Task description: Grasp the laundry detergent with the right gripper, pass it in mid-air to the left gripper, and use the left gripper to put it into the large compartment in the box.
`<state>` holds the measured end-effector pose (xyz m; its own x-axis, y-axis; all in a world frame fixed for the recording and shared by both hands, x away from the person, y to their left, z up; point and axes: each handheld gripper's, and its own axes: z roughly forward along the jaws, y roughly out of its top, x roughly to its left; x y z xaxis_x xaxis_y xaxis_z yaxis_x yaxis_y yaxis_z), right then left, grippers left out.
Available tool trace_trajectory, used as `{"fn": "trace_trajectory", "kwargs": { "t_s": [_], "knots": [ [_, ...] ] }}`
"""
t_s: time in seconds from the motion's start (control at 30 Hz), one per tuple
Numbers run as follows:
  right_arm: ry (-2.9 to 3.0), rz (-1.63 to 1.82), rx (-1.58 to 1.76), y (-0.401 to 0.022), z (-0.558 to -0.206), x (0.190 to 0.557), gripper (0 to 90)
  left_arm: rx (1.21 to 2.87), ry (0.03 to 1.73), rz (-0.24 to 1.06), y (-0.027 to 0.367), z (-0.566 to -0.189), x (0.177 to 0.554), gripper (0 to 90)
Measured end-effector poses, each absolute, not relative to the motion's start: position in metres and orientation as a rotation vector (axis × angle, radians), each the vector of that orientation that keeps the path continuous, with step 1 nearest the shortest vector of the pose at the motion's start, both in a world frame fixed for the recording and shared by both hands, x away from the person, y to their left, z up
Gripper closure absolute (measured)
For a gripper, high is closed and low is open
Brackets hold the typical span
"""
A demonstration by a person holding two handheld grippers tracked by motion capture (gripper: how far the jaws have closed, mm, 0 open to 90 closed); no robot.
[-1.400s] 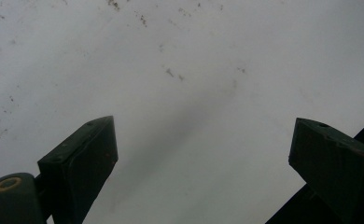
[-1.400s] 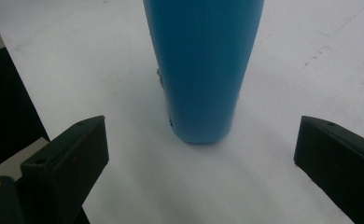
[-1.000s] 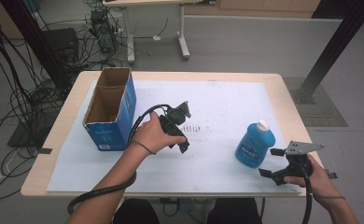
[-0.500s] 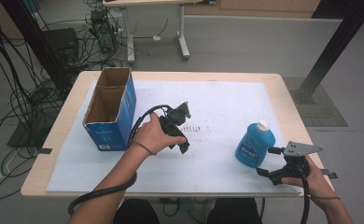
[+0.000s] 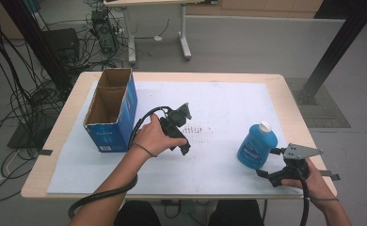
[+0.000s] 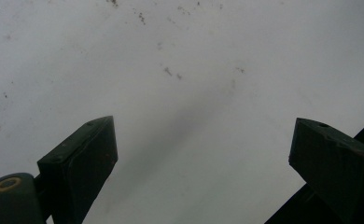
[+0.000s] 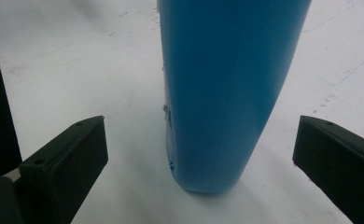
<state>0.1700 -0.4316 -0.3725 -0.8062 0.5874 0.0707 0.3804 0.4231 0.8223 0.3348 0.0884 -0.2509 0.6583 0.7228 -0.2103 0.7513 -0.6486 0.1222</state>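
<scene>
A blue bottle (image 5: 257, 145) with a white cap stands upright on the white sheet at the right. In the right gripper view the blue bottle (image 7: 227, 93) rises just ahead of my jaws, which stand wide apart on either side of it without touching. My right gripper (image 5: 266, 162) is open, just near of the bottle. My left gripper (image 5: 185, 150) rests low over the middle of the sheet, open, with nothing between its jaws; the left gripper view looks down on the bare speckled sheet (image 6: 180, 70).
An open blue cardboard box (image 5: 112, 109) stands at the left of the table. Dark smudges (image 5: 196, 128) mark the white sheet (image 5: 228, 99) near the middle. The table's near edge (image 5: 172, 195) lies close to both hands. Cables and desk legs crowd the floor behind.
My right gripper has edged left and forward toward the blue bottle. The left gripper and the box have stayed put.
</scene>
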Motion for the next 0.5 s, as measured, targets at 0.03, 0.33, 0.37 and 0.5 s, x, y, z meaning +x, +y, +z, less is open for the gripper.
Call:
{"fn": "trace_trajectory", "kwargs": {
  "t_s": [0.03,0.33,0.37,0.5],
  "knots": [
    [2.448,1.330,0.847,-0.4319,-0.3728,0.1700,3.0,2.676,1.204,-0.212,0.0887,-0.2510,0.3348,8.2],
    [2.431,1.354,0.839,-0.4307,-0.3762,0.1716,2.9,2.685,1.198,-0.215,0.0858,-0.2527,0.3339,8.2],
    [2.431,1.355,0.839,-0.4303,-0.3762,0.1720,2.9,2.686,1.199,-0.213,0.0856,-0.2524,0.3340,8.2],
    [2.425,1.365,0.837,-0.4291,-0.3777,0.1732,2.6,2.686,1.200,-0.209,0.0866,-0.2509,0.3354,8.2]
  ]
}}
